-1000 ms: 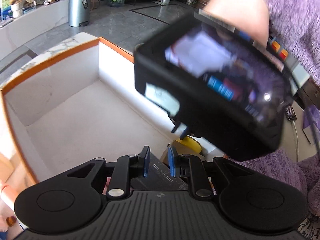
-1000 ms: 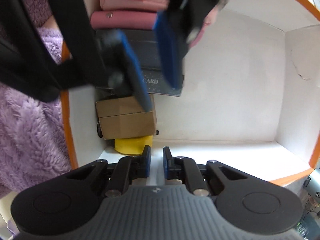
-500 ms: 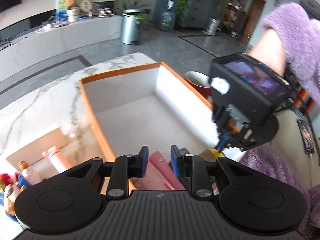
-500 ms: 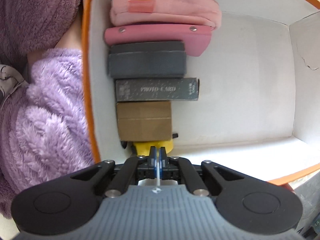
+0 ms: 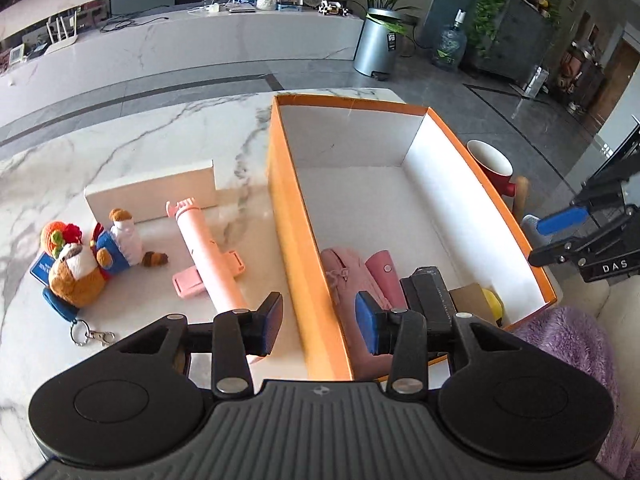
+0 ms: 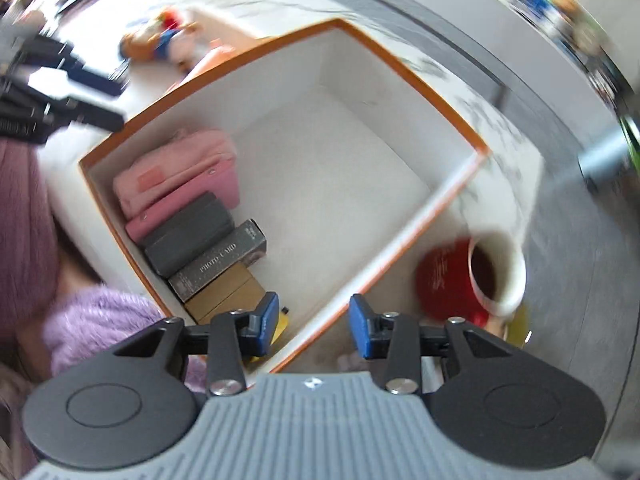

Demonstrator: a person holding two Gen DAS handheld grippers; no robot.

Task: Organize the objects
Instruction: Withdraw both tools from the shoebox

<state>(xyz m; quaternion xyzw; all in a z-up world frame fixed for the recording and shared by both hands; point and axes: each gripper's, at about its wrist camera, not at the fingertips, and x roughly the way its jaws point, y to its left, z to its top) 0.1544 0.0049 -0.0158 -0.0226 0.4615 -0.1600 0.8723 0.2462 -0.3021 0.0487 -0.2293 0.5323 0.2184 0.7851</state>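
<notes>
Both just opening and holding nothing: left gripper spread above orange box wall, right gripper spread over its corner

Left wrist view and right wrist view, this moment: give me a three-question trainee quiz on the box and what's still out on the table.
1. True or false: the orange box holds a row of items packed along one wall, with most of its floor bare.
2. Which lies outside the box? A) PHOTO CARD box B) pink handheld fan C) pink pouch
3. Fill in: the red mug stands ____ the box.

Key
1. True
2. B; the fan lies on the marble table beside the plush keychain.
3. Outside, beside its wall.
</notes>
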